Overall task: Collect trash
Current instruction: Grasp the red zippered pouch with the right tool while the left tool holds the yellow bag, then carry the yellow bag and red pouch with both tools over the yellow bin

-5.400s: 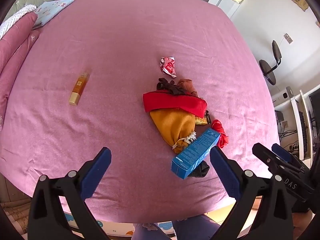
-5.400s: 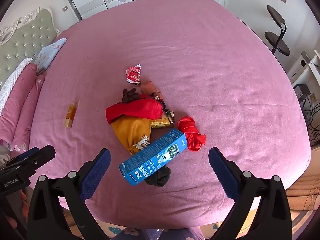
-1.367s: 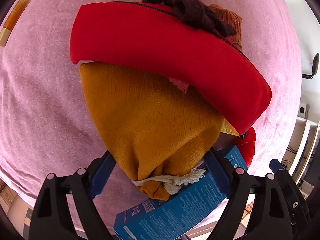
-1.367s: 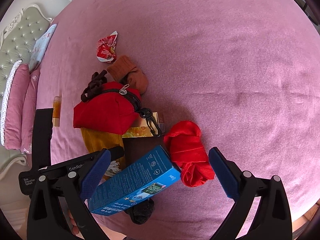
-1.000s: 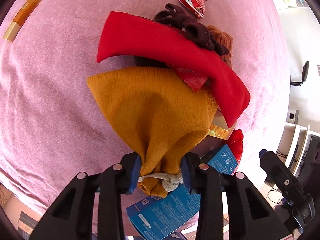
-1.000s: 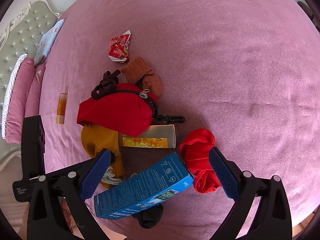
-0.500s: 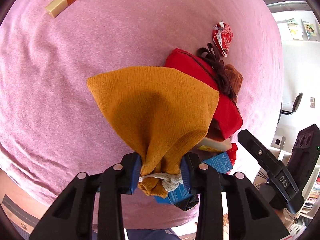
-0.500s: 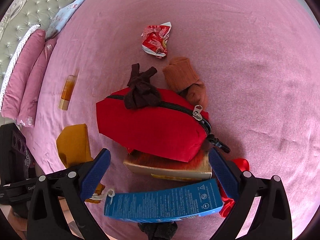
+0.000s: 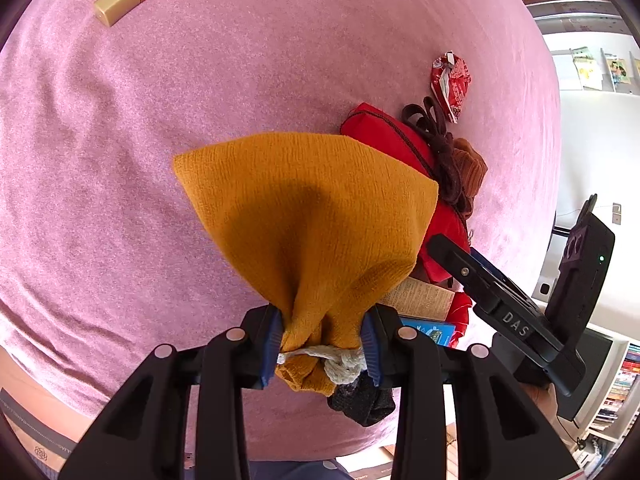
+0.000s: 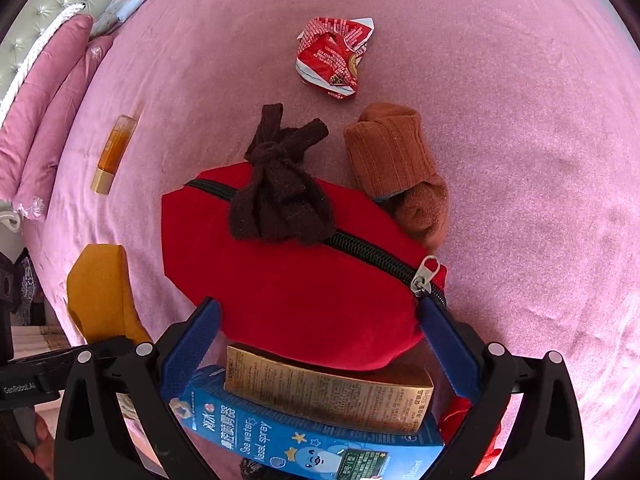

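The left hand-held gripper (image 9: 322,354) pinches the mustard pouch (image 9: 308,216) by its tied neck, while the right hand-held gripper (image 10: 320,350), jaws wide, straddles the red bag (image 10: 288,288); the wrapper (image 10: 334,56) lies straight ahead on the bed (image 10: 520,120).

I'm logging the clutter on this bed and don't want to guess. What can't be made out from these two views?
- Mustard pouch: contents hidden by its fabric, both views.
- Gold box: front covered by the red zip bag, right wrist view.
- Blue nasal spray box: cut off by the bottom edge and right gripper.
- Amber tube: label too small.
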